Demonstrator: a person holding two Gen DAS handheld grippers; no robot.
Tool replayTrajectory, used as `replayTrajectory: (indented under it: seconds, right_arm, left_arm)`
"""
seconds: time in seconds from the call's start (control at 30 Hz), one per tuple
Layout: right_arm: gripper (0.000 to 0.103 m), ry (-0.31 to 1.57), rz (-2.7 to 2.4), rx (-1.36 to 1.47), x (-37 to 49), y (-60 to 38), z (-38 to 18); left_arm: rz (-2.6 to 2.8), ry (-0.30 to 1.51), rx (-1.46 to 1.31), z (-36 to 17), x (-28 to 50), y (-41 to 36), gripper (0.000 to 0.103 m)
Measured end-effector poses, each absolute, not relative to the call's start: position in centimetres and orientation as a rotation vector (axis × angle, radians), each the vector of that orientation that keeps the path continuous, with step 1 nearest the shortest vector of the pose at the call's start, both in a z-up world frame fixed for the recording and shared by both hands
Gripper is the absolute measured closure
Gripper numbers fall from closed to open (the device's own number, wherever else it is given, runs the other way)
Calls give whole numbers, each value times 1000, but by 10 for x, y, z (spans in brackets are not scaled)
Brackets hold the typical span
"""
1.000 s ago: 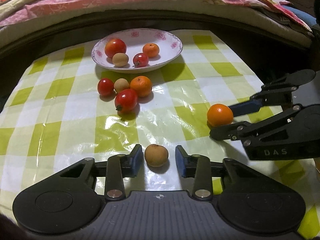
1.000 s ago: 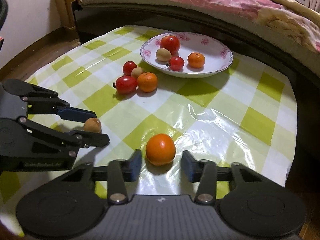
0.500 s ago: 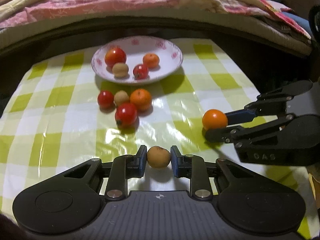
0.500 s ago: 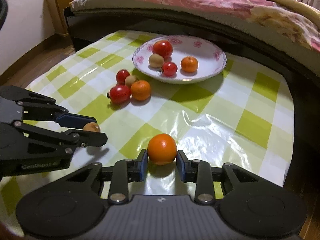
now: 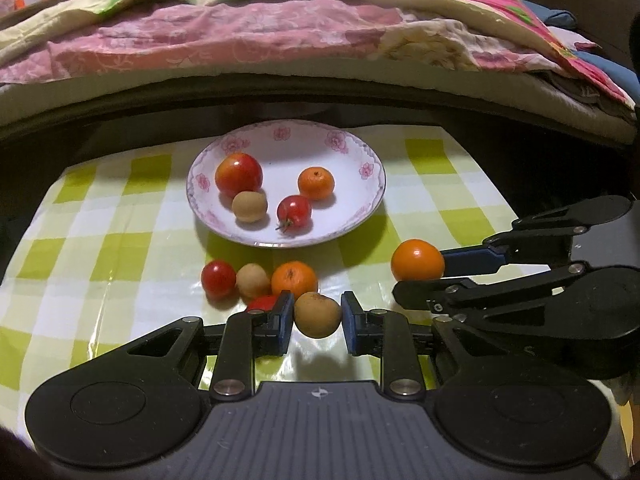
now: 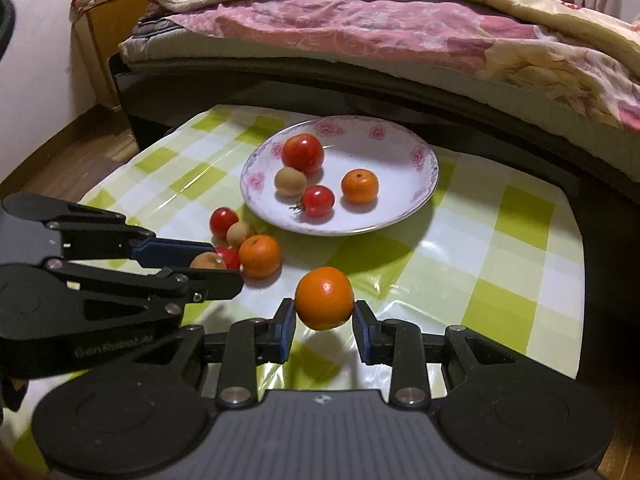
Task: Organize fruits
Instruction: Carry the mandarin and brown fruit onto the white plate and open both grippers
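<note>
My left gripper is shut on a tan longan and holds it above the checked cloth. My right gripper is shut on an orange, also lifted; it shows in the left wrist view. The white floral plate ahead holds a big tomato, a longan, a small tomato and an orange. A tomato, a longan, an orange and a partly hidden tomato lie before the plate.
The low table carries a green and white checked plastic cloth. A bed with pink and cream quilts runs behind the table. A wooden nightstand stands at the far left. Wooden floor lies left of the table.
Both grippers shut on their fruits, the left on the longan and the right on the orange, then lifted them off the cloth and moved closer to the plate.
</note>
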State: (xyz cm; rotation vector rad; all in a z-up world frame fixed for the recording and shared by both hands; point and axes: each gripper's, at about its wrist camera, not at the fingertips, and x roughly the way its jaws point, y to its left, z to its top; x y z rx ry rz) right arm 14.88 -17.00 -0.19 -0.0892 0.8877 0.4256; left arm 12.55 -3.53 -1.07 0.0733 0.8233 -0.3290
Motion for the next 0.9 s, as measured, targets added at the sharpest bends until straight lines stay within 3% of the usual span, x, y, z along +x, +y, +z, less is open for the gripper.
replayTrajectory:
  seconds: [0.9]
  right_arm:
    - [53, 833, 368, -58, 235, -161, -12]
  left_arm:
    - [-246, 796, 21, -18, 205, -28, 72]
